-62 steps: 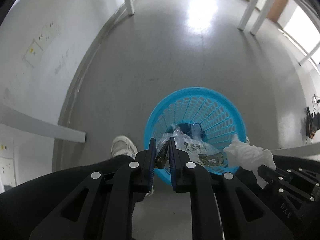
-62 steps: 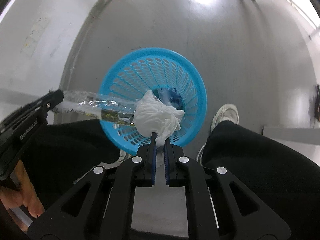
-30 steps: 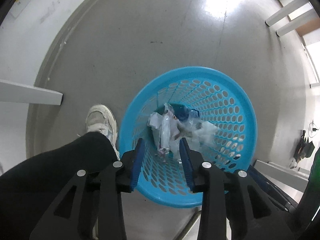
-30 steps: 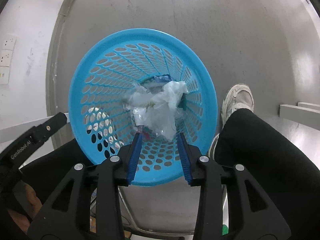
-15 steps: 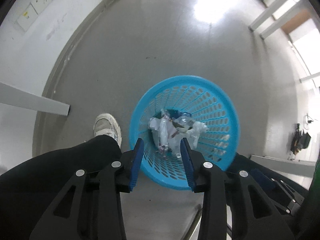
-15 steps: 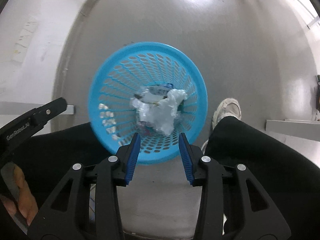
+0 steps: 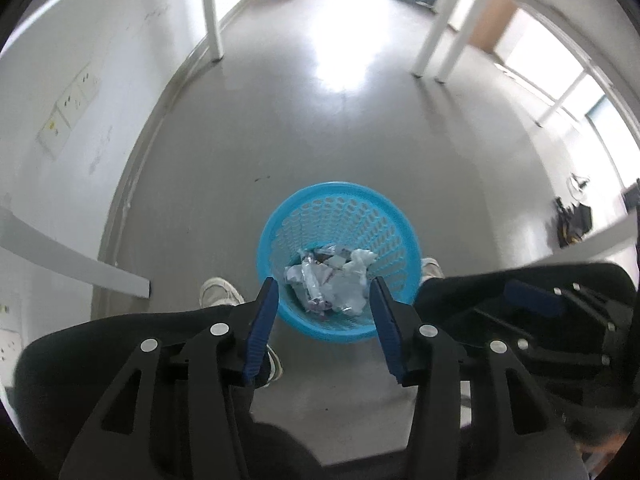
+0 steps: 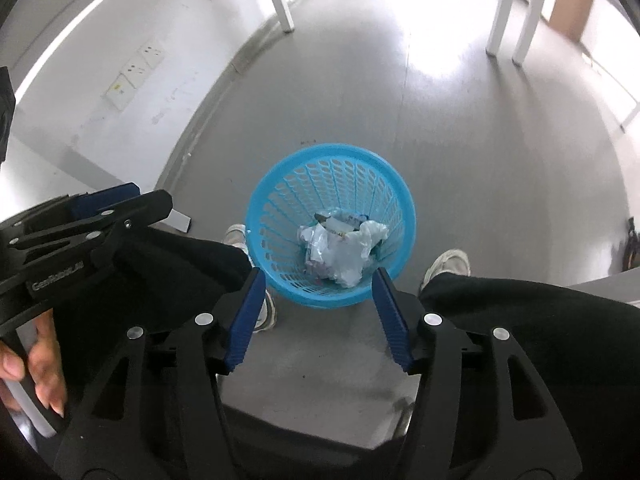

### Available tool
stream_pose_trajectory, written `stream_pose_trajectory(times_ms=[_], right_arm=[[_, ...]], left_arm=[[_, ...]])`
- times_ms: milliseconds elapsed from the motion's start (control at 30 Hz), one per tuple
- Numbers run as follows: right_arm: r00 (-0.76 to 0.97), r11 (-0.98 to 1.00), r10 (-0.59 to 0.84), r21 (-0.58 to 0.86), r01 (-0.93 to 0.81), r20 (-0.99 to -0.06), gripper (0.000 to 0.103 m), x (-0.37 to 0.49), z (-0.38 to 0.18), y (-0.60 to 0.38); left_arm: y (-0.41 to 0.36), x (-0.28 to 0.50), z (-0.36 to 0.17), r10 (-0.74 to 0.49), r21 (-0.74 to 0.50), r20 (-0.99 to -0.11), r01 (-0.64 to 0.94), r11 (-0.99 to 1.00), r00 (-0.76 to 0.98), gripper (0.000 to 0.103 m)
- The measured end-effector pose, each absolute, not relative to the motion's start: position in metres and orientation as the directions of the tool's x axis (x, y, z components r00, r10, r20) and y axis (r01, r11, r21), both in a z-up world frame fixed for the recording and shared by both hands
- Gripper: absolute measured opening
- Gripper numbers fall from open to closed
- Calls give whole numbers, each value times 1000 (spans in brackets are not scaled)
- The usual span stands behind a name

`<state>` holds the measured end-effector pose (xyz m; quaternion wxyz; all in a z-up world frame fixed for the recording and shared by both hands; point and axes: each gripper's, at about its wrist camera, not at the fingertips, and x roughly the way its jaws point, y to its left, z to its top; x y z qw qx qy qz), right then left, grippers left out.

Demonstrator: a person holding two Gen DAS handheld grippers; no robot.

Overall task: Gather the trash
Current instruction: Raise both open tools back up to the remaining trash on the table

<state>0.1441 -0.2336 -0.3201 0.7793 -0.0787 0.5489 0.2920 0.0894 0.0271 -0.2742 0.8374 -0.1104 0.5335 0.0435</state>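
A blue perforated basket [image 7: 340, 204] stands on the grey floor and holds crumpled white tissue and clear wrappers [image 7: 332, 280]. My left gripper [image 7: 322, 284] hangs well above it, pointing steeply down. Its jaws are opening and nothing is between them. In the right wrist view the same basket [image 8: 332, 152] and its trash [image 8: 340, 248] lie below my right gripper [image 8: 319, 276]. That one's jaws are opening too, with nothing between them. Each gripper shows at the edge of the other's view: the right gripper [image 7: 532, 304] and the left gripper [image 8: 108, 200].
A person's legs in black trousers [image 8: 520, 312] flank the basket, with white shoes [image 7: 218, 290] [image 8: 452, 262] on either side of it. A hand [image 8: 44, 364] grips the left tool. White table legs [image 7: 430, 32] stand farther off. The wall with sockets [image 7: 68, 100] runs along the left.
Both grippers let go of the wrapper and the tissue, which now lie in the basket. Both have risen away from it, and their jaws have widened.
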Motion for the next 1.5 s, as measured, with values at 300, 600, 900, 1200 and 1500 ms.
stream_pose_trajectory(times_ms=[300, 600, 900, 1200, 1500], right_arm=[[311, 782, 459, 213, -586, -832, 63, 93, -256, -262], [454, 759, 552, 196, -621, -699, 69, 53, -163, -299], [552, 758, 591, 169, -630, -588, 86, 64, -86, -313], [577, 751, 615, 176, -636, -538, 94, 111, -42, -307], [585, 765, 596, 169, -621, -550, 94, 168, -24, -294]], left_arm=[[21, 27, -205, -51, -134, -818, -103, 986, 573, 60], [-1, -27, -117, -25, -36, -679, 1, 999, 734, 74], [-4, -22, -43, -5, 36, -526, 29, 999, 850, 82], [17, 26, -8, -11, 59, -500, 47, 997, 866, 97], [29, 84, 3, -27, 73, -558, 82, 994, 829, 97]])
